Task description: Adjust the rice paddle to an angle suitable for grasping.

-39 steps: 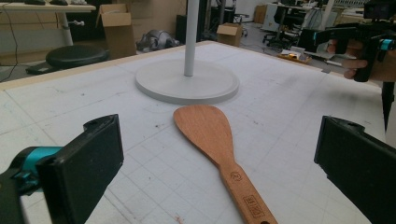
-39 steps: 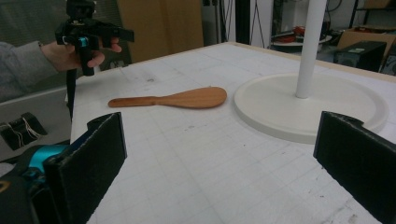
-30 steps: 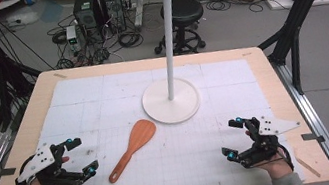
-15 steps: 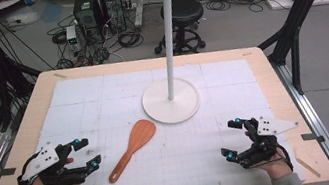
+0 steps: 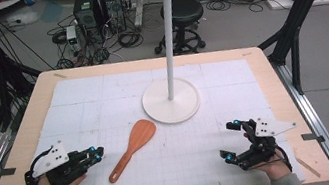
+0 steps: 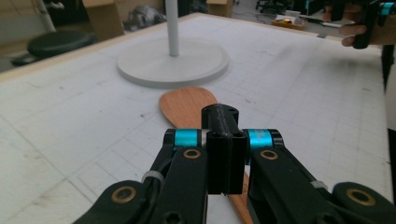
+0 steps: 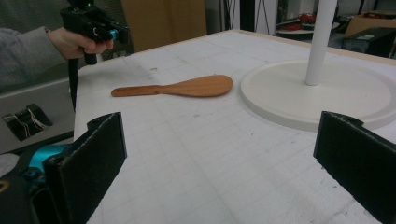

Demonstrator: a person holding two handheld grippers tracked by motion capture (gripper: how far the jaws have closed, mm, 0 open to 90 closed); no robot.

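A wooden spatula (image 5: 134, 148) lies flat on the white mat, blade toward the white hook stand (image 5: 170, 100). My left gripper (image 5: 97, 155) hovers left of the spatula's handle. Its jaws have just been closing and now stand shut with nothing between them. In the left gripper view the shut left gripper (image 6: 219, 114) points at the spatula's blade (image 6: 187, 105) without touching it. My right gripper (image 5: 228, 140) rests near the front right, open and empty. In the right gripper view, the right gripper's (image 7: 224, 154) wide jaws frame the spatula (image 7: 187, 87) and the stand's base (image 7: 322, 93).
The stand's tall pole (image 5: 168, 36) rises from its round base at the table's middle. The wooden table edge (image 5: 19, 147) frames the gridded mat. A stool (image 5: 182, 13), computers and cables sit on the floor beyond the far edge.
The left gripper's jaws have gone from wide open to shut, empty. It shifted slightly toward the spatula. The right gripper and the spatula have not moved.
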